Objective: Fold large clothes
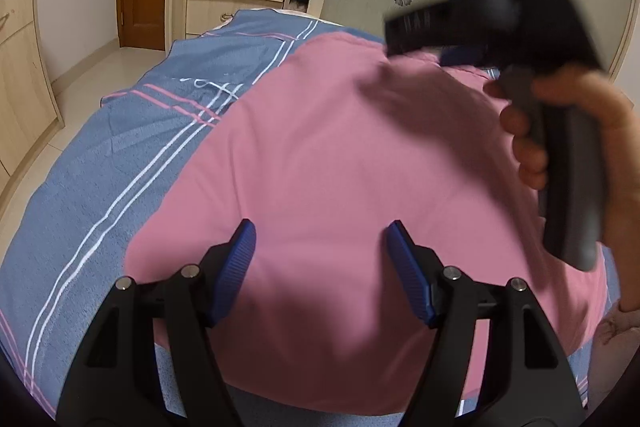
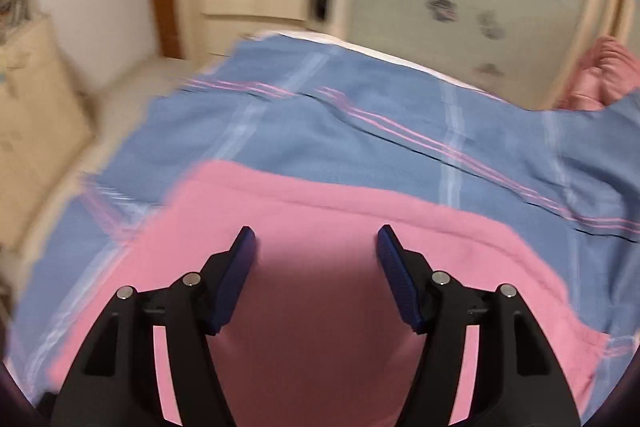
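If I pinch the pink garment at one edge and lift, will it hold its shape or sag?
Likely sag: the pink garment lies limp, following the blue bedspread beneath. It looks thin, so probably light. Its soft weave should grip the ribbed pads rather than slip.

Matt pink cloth garment (image 1: 328,163) lies on a rough-woven blue bedsheet (image 1: 120,155).

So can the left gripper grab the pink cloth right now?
Probably yes. The left gripper hangs over the pink cloth with its jaws open and nothing between them and the fabric. The right gripper is off to the side, not blocking.
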`<state>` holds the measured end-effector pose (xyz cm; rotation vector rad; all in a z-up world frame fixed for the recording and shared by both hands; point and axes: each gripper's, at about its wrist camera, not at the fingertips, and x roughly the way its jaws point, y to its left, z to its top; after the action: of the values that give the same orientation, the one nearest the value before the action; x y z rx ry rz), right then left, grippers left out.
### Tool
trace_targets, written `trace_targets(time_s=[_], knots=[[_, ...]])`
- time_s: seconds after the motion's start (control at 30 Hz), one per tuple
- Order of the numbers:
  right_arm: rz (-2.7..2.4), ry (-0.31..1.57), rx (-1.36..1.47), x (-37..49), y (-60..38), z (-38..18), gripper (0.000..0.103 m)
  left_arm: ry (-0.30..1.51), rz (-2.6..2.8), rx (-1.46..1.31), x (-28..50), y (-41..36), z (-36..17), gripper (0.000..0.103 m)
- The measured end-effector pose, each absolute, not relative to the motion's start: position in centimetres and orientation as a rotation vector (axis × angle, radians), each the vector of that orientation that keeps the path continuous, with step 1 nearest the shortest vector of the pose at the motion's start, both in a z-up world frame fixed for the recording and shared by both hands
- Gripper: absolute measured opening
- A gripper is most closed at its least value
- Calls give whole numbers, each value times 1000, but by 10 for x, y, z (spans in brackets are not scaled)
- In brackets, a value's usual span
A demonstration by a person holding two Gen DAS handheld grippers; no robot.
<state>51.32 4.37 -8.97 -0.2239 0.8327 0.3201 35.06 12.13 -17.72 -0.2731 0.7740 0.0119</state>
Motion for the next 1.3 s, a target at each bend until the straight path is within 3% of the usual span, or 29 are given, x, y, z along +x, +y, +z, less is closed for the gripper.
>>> trace_targets(time_s=[0.17, 0.37, 0.57, 0.63, 0.7, 0.73, 0.83, 0.97, 1.07, 1.3], knots=[[314, 905, -433, 514, 85, -120, 65, 779, 4, -275, 349, 122, -179, 70], [207, 924, -462, 543, 88, -169, 65, 841, -38, -279, 353, 124, -191, 70], [344, 867, -242, 524, 69, -126, 65, 869, -115, -449, 350, 148, -193, 70], [321, 872, -323, 522, 65, -132, 65, 895, -132, -483, 354, 151, -201, 70], [254, 888, -367, 524, 53, -142, 49, 888, -128, -459, 352, 146, -199, 70], [281, 865, -312, 519, 45, -134, 48, 861, -124, -474, 347, 147, -192, 70], [503, 725, 53, 472, -23, -84, 59, 763, -212, -565, 334, 154, -169, 71], [377, 734, 35, 442, -84, -69, 61, 698, -235, -442, 325, 122, -147, 74], [302, 779, -33, 445, -103, -79, 54, 736, -324, -374, 333, 78, -150, 74], [204, 908, -179, 489, -81, -156, 56, 905, -254, -344, 370, 42, -194, 76]])
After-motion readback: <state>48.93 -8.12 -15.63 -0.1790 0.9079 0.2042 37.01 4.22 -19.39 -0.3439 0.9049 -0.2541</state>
